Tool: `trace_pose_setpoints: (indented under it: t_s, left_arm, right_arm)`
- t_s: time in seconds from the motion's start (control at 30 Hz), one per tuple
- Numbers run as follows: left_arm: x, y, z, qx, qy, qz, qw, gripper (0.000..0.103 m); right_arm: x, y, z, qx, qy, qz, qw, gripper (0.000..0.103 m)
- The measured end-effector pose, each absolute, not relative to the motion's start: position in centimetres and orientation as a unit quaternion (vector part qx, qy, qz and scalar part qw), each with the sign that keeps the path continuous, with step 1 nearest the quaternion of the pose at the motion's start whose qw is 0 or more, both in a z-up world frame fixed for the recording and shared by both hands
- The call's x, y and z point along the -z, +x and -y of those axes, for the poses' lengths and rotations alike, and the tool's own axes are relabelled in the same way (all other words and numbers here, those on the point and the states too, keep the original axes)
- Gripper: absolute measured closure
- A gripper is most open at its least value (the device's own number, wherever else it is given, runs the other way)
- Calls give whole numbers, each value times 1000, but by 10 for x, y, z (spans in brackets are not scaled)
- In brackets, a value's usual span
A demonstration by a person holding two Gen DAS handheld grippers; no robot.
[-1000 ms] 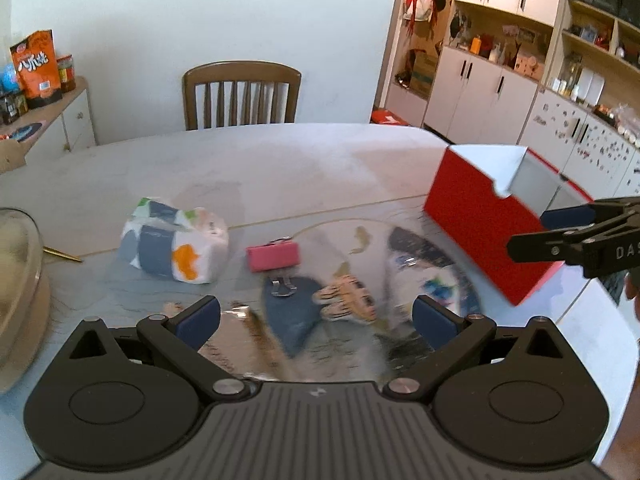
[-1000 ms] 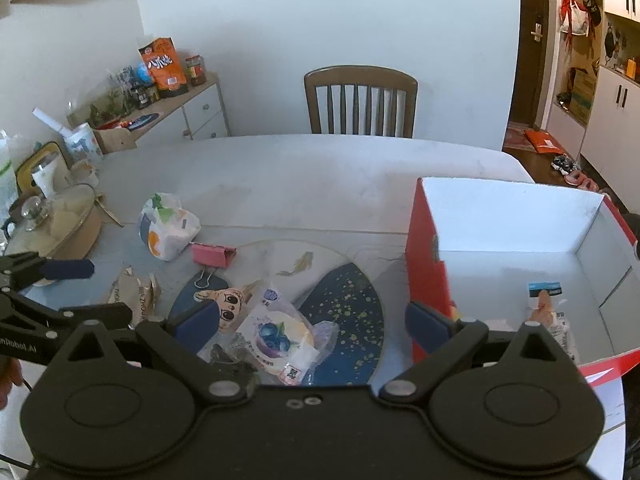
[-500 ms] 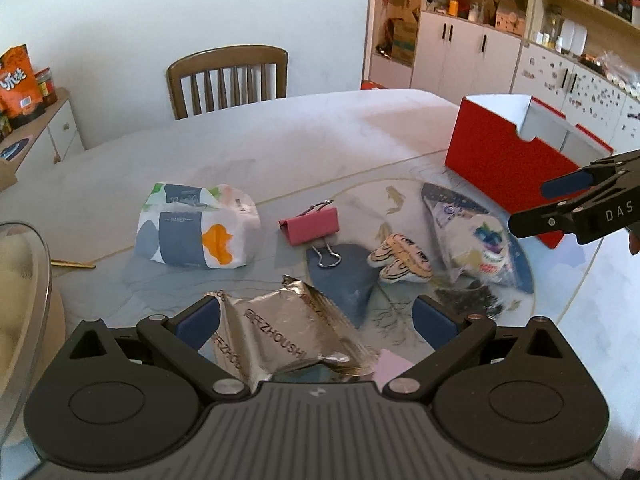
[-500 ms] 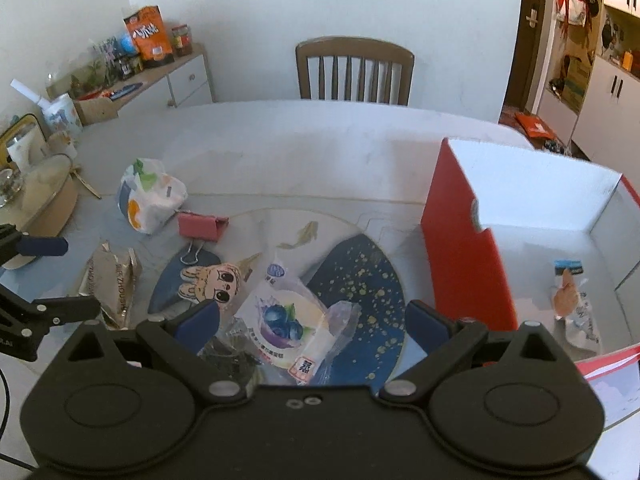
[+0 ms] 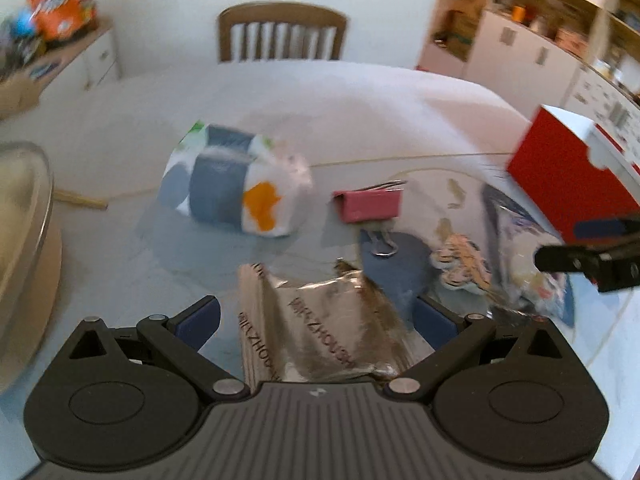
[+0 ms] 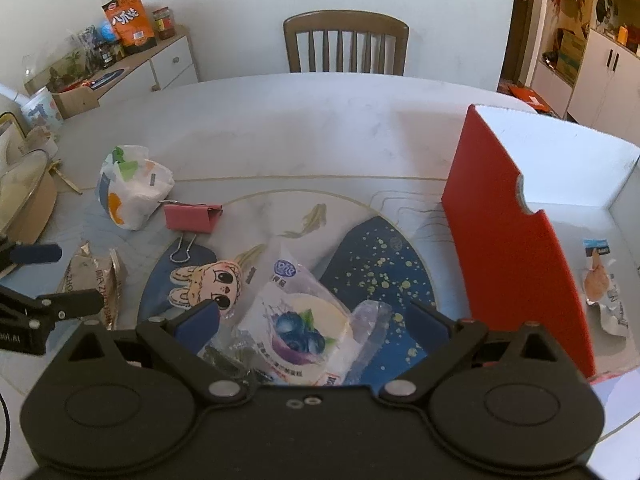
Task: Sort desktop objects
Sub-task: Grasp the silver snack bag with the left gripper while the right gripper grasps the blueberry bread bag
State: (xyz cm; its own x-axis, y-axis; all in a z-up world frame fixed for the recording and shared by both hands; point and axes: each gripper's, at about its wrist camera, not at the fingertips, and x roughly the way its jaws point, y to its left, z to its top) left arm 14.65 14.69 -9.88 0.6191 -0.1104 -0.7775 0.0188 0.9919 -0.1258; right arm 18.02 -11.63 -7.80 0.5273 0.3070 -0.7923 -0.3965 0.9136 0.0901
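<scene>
Desktop objects lie scattered across a pale marble-look surface (image 6: 320, 120), pictured from two wrist cameras. At far left, a glass-lidded pot (image 6: 20, 196) sits at the edge. The left hand-held gripper (image 5: 316, 316) hovers with its jaws spread wide on either side of a crumpled silver foil packet (image 5: 316, 332), gripping nothing; its view is motion-blurred. Just beyond stands a white tissue pack (image 6: 132, 192) printed in blue and orange, with a pink binder clip (image 6: 192, 218) close to its right. Toward the middle, a cartoon rabbit plush (image 6: 208, 284) rests on a dark blue placemat (image 6: 380, 264). The right hand-held gripper (image 6: 316, 320), jaws likewise wide apart and empty, is poised over a clear blueberry snack bag (image 6: 304, 328) beside the plush. At right, a red-walled box (image 6: 504, 240) with a white interior holds a single small snack packet (image 6: 600, 284). A wooden chair (image 6: 346, 44) stands at the far side.
</scene>
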Motion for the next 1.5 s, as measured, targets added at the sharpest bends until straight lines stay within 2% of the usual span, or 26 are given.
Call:
trace_pose_setpoints:
  t_s: [0.6,0.7,0.77,0.9,1.03,1.17,1.2,1.5]
  left_arm:
    - [117,157,-138,18,-62,-464,883,2]
    - [115,157,-136,20,-57,-464,884,10]
    - [113,156,-134,22,-49,-465,884,21]
    - [111,154,-131,24,-48,-466,883,26]
    - [109,152,-130,34,-57,-466,882,43]
    - [107,151,-130,33,-65,-464,883,49]
    - [107,150,-131,30,-68,-464,883,54]
    - [103,144,-137,22,-93,-462,882,55]
  right_arm:
    - [112,208,111,-190,-12,-493,849,3]
    - [117,209,112,-190,0,-499,845,5]
    - [116,209,111,-192,0,-498,846,9]
    - [112,209,109,-198,2,-499,844,23]
    - [110,208,108,-200,4,-498,844,27]
    - [108,206,108,-201,5,-496,845,32]
    - [107,206,108,-202,6,-494,846,34]
    - [94,200,116,-203,20,-482,852,38]
